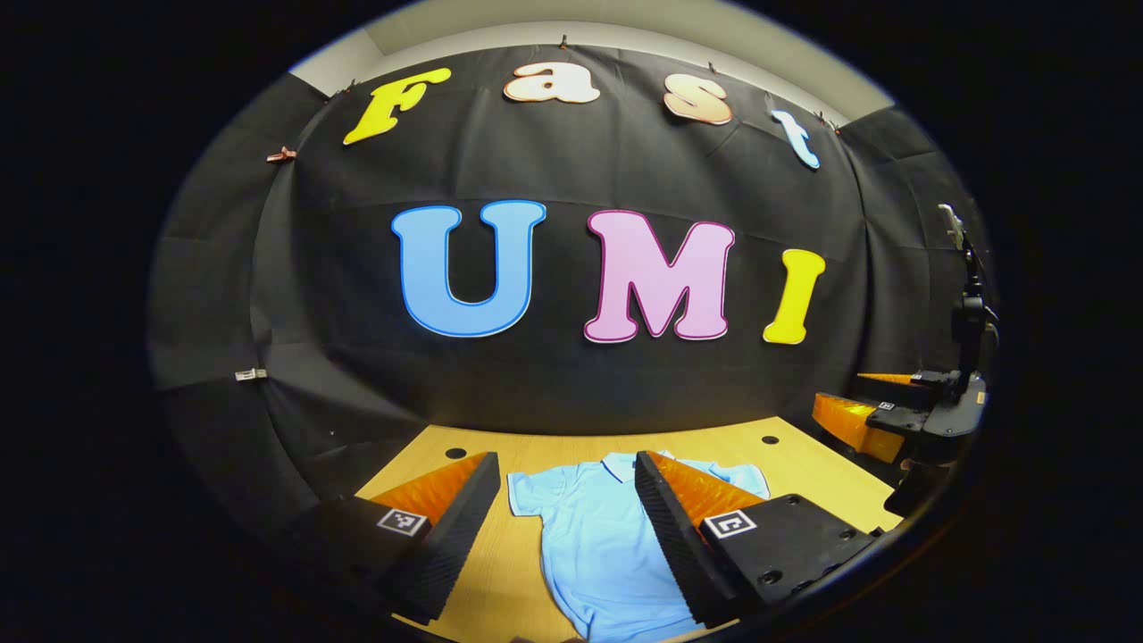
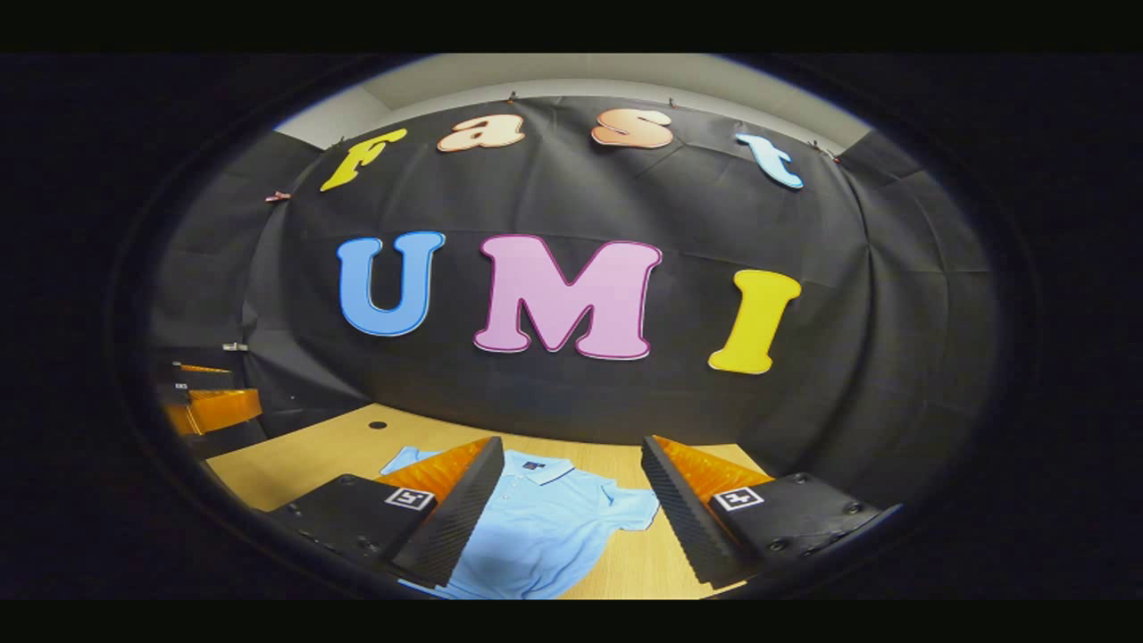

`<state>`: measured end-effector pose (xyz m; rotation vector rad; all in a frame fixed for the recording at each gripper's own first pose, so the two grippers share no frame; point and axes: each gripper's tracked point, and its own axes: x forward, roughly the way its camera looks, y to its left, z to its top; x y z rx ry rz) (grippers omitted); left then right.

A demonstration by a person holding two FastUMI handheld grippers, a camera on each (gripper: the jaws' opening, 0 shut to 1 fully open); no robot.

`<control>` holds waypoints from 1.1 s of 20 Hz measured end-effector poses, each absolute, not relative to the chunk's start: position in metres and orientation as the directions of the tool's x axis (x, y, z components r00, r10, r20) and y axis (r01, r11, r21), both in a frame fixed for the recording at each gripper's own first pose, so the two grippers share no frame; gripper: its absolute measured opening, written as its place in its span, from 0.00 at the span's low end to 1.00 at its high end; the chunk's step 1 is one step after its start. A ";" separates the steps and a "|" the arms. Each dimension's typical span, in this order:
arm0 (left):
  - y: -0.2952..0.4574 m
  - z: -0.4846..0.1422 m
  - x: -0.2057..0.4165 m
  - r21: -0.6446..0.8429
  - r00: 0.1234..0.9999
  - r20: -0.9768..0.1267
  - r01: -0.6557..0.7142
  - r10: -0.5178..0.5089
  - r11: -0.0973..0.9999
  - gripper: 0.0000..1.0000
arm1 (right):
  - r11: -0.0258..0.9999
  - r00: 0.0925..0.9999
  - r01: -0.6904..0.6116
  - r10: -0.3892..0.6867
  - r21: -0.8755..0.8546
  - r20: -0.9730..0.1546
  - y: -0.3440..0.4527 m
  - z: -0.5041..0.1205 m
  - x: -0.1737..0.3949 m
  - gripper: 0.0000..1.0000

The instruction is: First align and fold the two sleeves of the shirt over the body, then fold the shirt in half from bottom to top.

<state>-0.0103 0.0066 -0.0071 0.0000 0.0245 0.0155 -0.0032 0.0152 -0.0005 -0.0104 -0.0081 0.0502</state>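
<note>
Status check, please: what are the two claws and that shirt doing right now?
Both grippers, left and right, open above table. Blue shirt flat, sleeves unfolded. Nothing in the way.

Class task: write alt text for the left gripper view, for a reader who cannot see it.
A light blue polo shirt lies flat, sleeves spread, on a wooden table, seen between the open fingers of the left gripper above it. The right gripper is at the right edge, with black cloth behind.

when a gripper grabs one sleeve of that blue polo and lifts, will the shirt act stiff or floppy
Probably floppy: the shirt lies flat and thin on the wooden table, its sleeve limp. Likely light, so a pinched sleeve should lift easily while the body trails. It may slide on the smooth tabletop rather than stay put.
</note>
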 end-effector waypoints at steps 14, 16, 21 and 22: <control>0.001 -0.005 -0.009 0.009 1.000 -0.020 -0.021 0.021 1.000 0.96 | 0.996 0.993 -0.048 0.040 -0.073 -0.110 -0.020 -0.042 0.038 0.97; 0.000 -0.007 -0.004 -0.001 0.999 -0.034 -0.034 0.034 0.999 0.97 | 0.995 0.989 -0.045 0.032 -0.086 -0.144 -0.030 -0.055 0.056 0.97; -0.006 -0.017 0.012 0.012 0.995 -0.072 -0.075 0.076 0.997 0.97 | 0.993 0.968 -0.070 0.044 -0.098 -0.246 -0.048 -0.101 0.104 0.97; -0.008 -0.024 0.015 0.018 0.992 -0.090 -0.084 0.085 0.996 0.97 | 0.992 0.961 -0.081 0.052 -0.097 -0.270 -0.051 -0.113 0.114 0.97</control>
